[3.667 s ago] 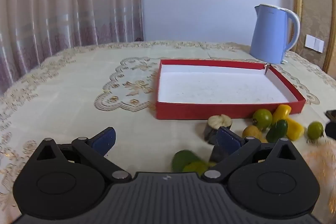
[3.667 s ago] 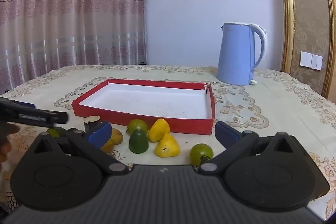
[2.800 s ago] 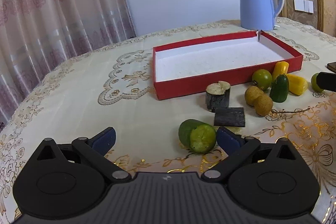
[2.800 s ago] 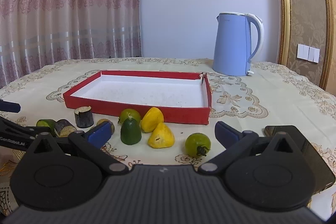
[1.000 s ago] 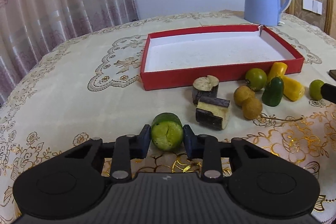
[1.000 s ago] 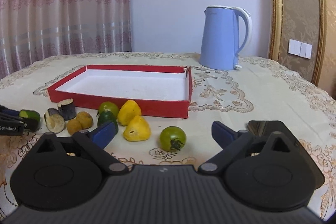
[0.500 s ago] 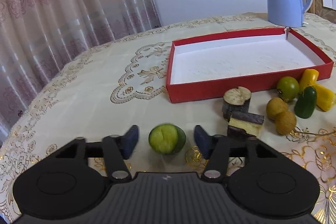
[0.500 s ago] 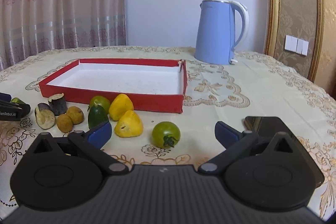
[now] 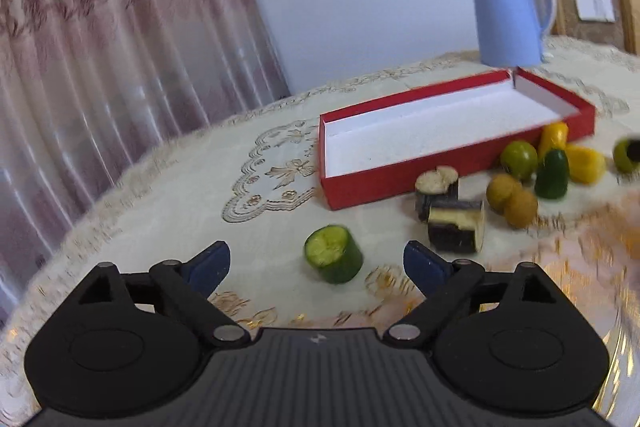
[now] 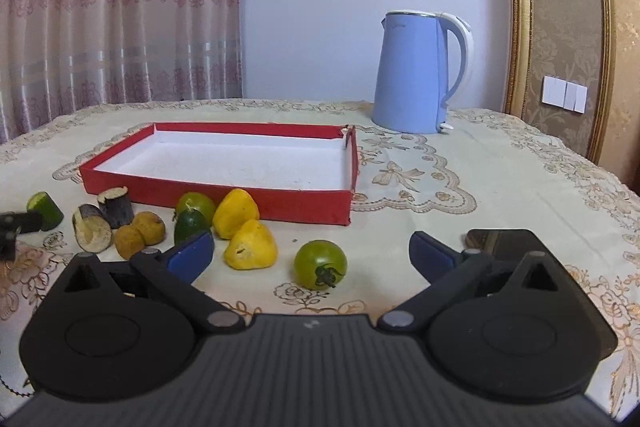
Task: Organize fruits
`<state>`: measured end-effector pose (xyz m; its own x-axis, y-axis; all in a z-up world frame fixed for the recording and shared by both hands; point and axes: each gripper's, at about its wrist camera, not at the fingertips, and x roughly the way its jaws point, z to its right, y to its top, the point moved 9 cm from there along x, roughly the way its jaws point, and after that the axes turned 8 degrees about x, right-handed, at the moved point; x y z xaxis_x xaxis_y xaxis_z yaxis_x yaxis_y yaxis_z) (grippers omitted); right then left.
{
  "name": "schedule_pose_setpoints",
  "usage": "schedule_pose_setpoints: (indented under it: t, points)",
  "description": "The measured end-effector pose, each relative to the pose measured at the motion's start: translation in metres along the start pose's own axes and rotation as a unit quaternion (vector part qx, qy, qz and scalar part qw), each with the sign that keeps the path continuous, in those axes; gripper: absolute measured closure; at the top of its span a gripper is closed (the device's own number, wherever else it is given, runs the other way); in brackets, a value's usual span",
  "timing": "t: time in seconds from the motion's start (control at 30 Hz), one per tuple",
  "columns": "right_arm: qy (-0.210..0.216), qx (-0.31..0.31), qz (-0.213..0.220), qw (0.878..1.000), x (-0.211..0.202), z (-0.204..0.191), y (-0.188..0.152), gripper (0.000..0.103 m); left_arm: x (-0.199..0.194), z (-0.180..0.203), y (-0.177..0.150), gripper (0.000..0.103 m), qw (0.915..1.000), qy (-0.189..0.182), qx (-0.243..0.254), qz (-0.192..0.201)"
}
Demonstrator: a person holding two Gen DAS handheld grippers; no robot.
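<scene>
A cut green cucumber piece (image 9: 334,254) stands on the tablecloth between the jaws of my left gripper (image 9: 318,265), which are opening and do not touch it. To its right lie two dark eggplant chunks (image 9: 452,215), two brown round fruits (image 9: 512,199), a green tomato (image 9: 519,155), a dark green fruit (image 9: 553,174) and yellow pepper pieces (image 9: 582,163). Behind them lies the empty red tray (image 9: 400,183). My right gripper (image 10: 310,253) is open just in front of a green tomato (image 10: 320,264), with yellow pepper pieces (image 10: 250,245) to its left.
A blue kettle (image 10: 420,73) stands behind the red tray (image 10: 240,193). A dark phone (image 10: 502,239) lies on the cloth by my right gripper's right finger. The left gripper's tip (image 10: 16,227) shows at the left edge. Pink curtains hang behind the round table.
My left gripper was shut on the cucumber piece, has let it go and drawn back a little. The piece now stands on the cloth. The right gripper has stayed put.
</scene>
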<state>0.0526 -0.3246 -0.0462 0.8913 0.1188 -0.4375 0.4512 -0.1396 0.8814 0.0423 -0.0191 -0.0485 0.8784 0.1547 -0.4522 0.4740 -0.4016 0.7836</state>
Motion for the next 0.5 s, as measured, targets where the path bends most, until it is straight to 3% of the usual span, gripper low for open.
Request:
schedule_pose_setpoints:
  t: [0.3,0.47,0.5]
  points:
    - [0.002,-0.020,-0.005,1.000,0.003,-0.008,-0.007,0.000,0.017,0.008,0.006,0.017,0.9997,-0.022,-0.013,-0.003]
    - [0.006,-0.021,-0.003,1.000,0.003,-0.009,-0.007,0.000,0.041,0.001,0.001,0.050,0.9970,-0.042,-0.054,-0.036]
    - [0.008,-0.022,-0.005,1.000,0.004,-0.010,-0.008,0.000,0.047,0.000,-0.002,0.065,0.9953,-0.051,-0.066,-0.048]
